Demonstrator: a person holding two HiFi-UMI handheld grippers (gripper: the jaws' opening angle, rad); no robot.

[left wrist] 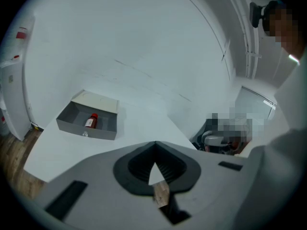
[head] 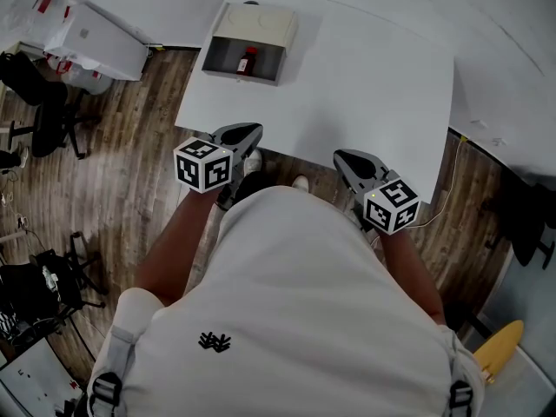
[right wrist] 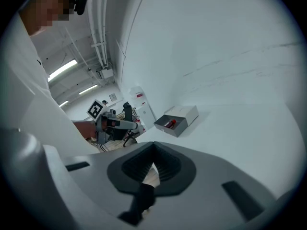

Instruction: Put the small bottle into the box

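The small red bottle (head: 248, 61) lies inside the open grey drawer of the beige box (head: 258, 23) at the far left of the white table (head: 373, 85). In the left gripper view the bottle (left wrist: 90, 121) also shows in the box (left wrist: 98, 101), far ahead. From the right gripper view, the bottle (right wrist: 170, 123) and box (right wrist: 184, 113) look small and distant. My left gripper (head: 249, 132) hangs at the table's near edge, shut and empty. My right gripper (head: 345, 156) is held just off that edge, also shut with nothing in it. Both are well short of the box.
Black office chairs (head: 43, 115) and a white cabinet (head: 87, 37) stand on the wooden floor to the left of the table. A cable (head: 443, 194) trails on the floor at the right. A yellow object (head: 499, 346) lies at the lower right.
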